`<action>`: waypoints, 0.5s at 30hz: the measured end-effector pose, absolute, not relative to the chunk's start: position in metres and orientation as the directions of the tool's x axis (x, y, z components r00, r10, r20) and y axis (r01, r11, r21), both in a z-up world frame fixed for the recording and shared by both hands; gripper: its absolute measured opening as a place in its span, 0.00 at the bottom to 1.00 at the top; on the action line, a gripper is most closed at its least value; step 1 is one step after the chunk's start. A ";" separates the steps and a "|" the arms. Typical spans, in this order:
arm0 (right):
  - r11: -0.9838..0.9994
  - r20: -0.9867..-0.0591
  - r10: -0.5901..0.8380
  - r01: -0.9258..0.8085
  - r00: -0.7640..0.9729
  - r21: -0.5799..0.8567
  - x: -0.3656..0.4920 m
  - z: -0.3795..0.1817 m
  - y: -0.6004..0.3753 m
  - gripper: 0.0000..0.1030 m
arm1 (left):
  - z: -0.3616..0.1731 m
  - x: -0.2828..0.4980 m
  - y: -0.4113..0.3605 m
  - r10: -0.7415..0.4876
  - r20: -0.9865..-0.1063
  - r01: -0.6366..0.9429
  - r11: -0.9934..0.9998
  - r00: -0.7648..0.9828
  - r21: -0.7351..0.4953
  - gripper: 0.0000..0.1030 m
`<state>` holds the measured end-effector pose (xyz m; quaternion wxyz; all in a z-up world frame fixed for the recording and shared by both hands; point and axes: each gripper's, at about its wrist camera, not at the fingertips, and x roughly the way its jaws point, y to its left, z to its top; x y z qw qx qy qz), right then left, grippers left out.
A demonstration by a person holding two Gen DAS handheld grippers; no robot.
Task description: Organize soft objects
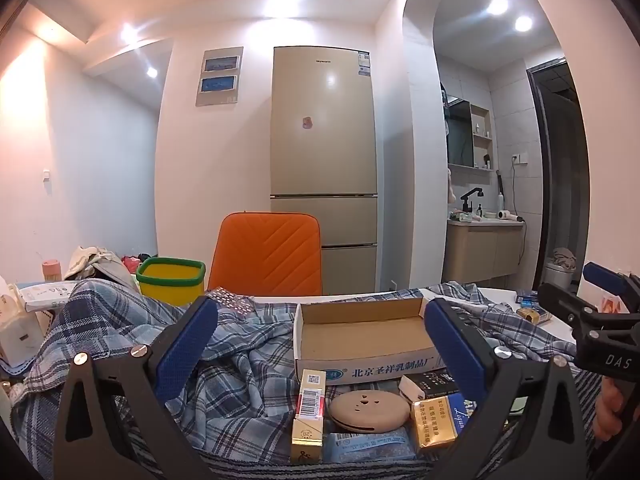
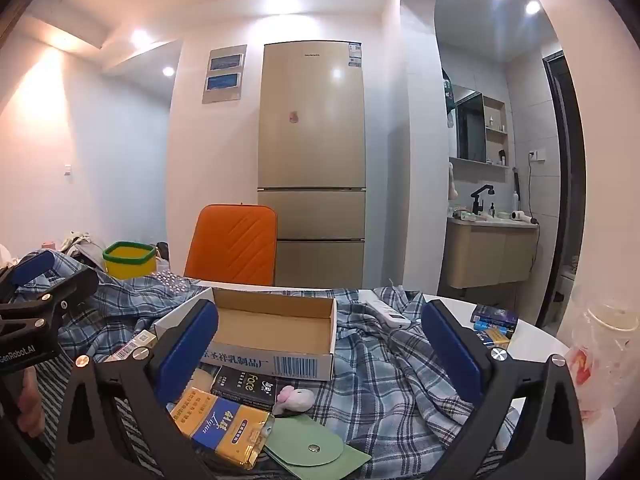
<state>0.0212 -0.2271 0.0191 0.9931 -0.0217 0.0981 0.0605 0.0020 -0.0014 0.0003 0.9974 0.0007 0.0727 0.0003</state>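
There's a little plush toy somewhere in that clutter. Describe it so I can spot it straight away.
Find the open cardboard box lying on the plaid cloth. Just in front of it, toward the camera, sits a black packet marked "face". The plush toy lies right beside that packet, above the green pouch: small, pink and white, the only fuzzy, rounded thing among flat packets.

The plaid shirt (image 1: 248, 380) hides the table; its lower part is cropped.
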 end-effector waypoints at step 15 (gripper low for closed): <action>0.991 -0.175 0.119 -0.126 0.977 -0.034 0.021 0.018 -0.227 1.00 | 0.000 -0.002 0.005 -0.002 -0.127 0.000 1.000 0.992 -0.020 1.00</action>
